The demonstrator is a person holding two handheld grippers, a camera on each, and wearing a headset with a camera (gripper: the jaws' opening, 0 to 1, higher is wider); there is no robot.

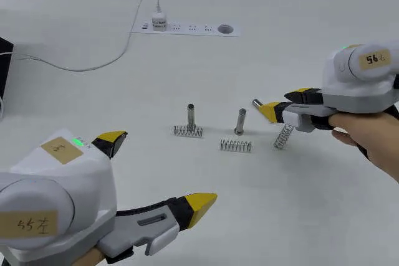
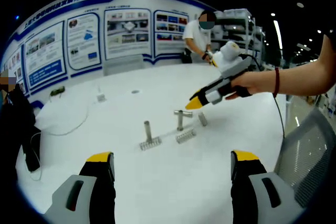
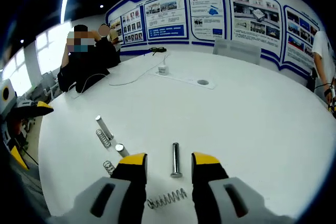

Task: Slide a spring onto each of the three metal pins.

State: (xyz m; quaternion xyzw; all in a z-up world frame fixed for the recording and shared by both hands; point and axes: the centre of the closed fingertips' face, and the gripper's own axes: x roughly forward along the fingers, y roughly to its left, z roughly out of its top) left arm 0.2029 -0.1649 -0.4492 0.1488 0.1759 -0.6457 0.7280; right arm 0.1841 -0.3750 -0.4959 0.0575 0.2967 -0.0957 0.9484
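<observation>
The left gripper point(image 2: 172, 156) is released, jaws wide, holding nothing. Ahead of it stands the first pin point(image 1: 191, 115) with the first spring point(image 1: 187, 131) at its foot. Further right are the second pin point(image 1: 240, 121) and second spring point(image 1: 235, 146).

The right gripper point(image 3: 169, 157) is also released. Its jaws flank the third pin point(image 1: 255, 102), apparently lying flat, without touching it. The third spring point(image 1: 283, 136) lies just beneath.

Likely step: grasp this pin. Close on the shank near the base, leaving the tip free for the spring.

No container is used; the parts lie loose on the table point(image 1: 280, 216).
</observation>
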